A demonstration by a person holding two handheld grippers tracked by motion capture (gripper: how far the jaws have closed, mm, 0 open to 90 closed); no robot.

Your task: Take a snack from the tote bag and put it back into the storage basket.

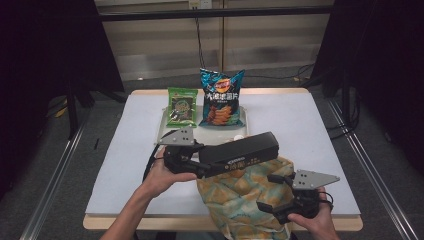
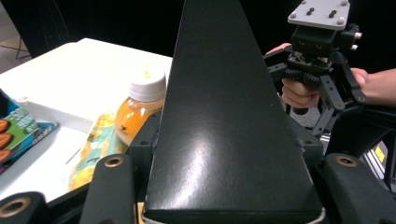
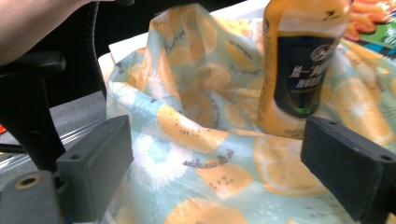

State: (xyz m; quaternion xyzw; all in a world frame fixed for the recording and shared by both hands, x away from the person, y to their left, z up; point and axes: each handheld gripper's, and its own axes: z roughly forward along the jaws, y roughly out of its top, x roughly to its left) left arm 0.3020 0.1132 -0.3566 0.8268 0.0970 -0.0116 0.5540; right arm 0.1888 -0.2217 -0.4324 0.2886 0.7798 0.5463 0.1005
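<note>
The left tongs [image 1: 192, 161] clamp a long black box [image 1: 240, 152] lying lengthwise over the patterned bag [image 1: 240, 200] at the worktop's [image 1: 310, 135] near edge, while the right tongs [image 1: 280, 192] gape empty beside the bag.

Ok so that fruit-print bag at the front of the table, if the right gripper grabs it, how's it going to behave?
The fruit-print bag looks like thin, creased cloth, so it would probably flop and bunch rather than hold shape. Light by itself, likely. The orange bottle stands against it, so pulling the cloth may tip that bottle. The open right gripper would probably pinch a fold easily.
</note>
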